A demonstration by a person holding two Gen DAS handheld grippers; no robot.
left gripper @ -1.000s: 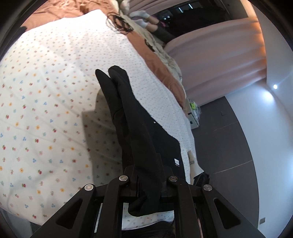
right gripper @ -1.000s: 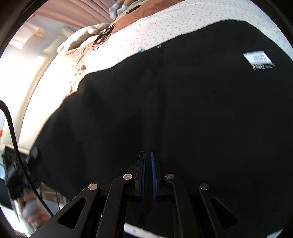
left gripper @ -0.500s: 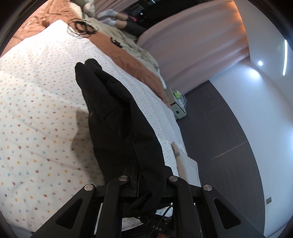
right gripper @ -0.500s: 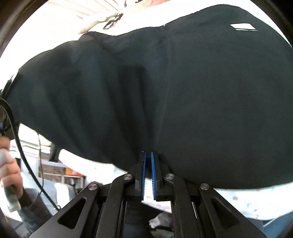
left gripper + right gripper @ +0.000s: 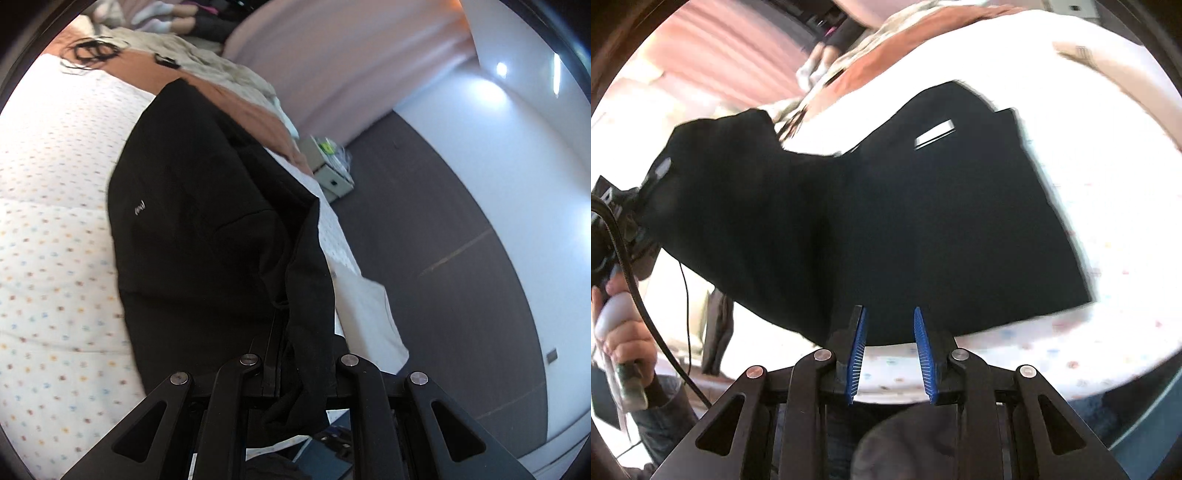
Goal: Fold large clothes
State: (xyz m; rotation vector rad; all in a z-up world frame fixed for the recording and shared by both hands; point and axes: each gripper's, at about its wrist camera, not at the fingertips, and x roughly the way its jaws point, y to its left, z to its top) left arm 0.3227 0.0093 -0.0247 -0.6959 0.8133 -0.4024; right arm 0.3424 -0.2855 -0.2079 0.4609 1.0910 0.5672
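- Black garment (image 5: 923,229) lay across the bed's dotted white sheet (image 5: 48,229), near its edge.
- Left gripper (image 5: 291,354) clamped a garment fold; right gripper (image 5: 890,343) stood spread, holding nothing.
- Dark floor (image 5: 443,229), pink curtain (image 5: 340,55) beyond.

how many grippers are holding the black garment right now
1. The left gripper is shut on the black garment, with cloth bunched between its fingers. The right gripper is open, its blue pads apart at the garment's near edge, gripping nothing.

Garment (image 5: 923,221) on bedspread (image 5: 1108,184).
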